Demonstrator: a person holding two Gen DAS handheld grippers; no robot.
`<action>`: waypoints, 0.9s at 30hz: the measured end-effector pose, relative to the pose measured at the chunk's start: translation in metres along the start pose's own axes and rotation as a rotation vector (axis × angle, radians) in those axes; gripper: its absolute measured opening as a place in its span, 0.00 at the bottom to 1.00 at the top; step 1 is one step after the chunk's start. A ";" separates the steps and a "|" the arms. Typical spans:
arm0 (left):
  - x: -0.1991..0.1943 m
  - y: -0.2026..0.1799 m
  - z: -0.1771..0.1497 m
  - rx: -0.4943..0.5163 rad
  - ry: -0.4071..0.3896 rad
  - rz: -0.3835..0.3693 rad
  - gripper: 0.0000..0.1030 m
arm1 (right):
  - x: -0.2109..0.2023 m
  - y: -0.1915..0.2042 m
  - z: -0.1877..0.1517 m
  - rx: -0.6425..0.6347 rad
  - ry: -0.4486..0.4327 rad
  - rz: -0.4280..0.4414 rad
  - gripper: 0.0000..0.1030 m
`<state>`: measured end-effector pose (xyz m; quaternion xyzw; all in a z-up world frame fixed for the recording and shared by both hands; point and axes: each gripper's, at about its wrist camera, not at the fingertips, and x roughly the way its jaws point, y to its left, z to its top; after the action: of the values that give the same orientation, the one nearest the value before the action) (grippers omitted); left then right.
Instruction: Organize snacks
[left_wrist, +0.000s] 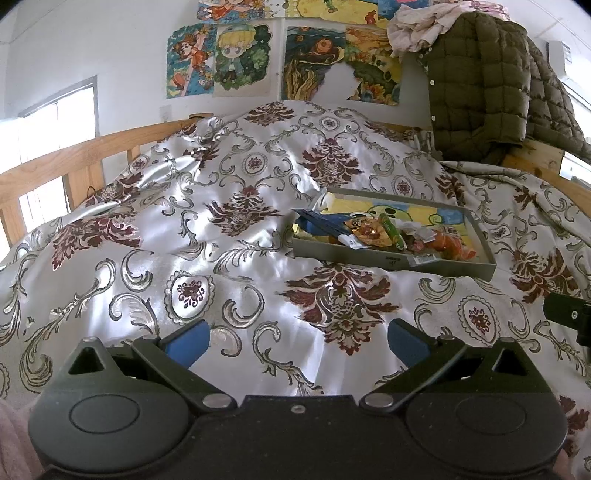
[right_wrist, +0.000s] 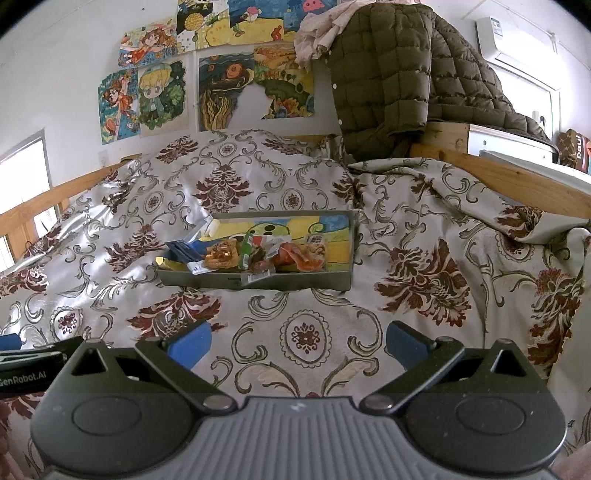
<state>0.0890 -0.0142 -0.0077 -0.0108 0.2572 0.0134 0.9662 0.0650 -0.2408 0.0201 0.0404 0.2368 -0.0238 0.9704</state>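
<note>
Where snacks (right_wrist: 255, 251) pile, tray (right_wrist: 258, 280) labels unreadable

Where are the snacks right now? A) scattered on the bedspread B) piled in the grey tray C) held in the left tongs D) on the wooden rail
B: the snack packets lie heaped inside the grey tray on the patterned bedspread; both the left tongs and right tongs are open and hold nothing.

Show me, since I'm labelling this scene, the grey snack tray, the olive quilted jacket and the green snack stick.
grey snack tray (right_wrist: 317, 281), right wrist view, front wall
olive quilted jacket (right_wrist: 384, 74), right wrist view, quilted front panel
green snack stick (left_wrist: 392, 231), left wrist view, mid wrapper
</note>
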 end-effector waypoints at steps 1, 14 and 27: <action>0.000 0.000 0.000 0.000 0.000 0.000 0.99 | 0.000 0.000 0.000 0.000 0.000 0.000 1.00; 0.001 0.000 -0.004 -0.002 0.011 0.008 0.99 | 0.000 0.000 -0.003 -0.001 0.001 0.004 1.00; 0.001 -0.001 -0.003 -0.005 0.009 0.008 0.99 | 0.002 0.003 -0.002 -0.012 0.009 0.006 1.00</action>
<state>0.0889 -0.0151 -0.0109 -0.0123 0.2615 0.0179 0.9649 0.0655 -0.2376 0.0173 0.0352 0.2411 -0.0191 0.9697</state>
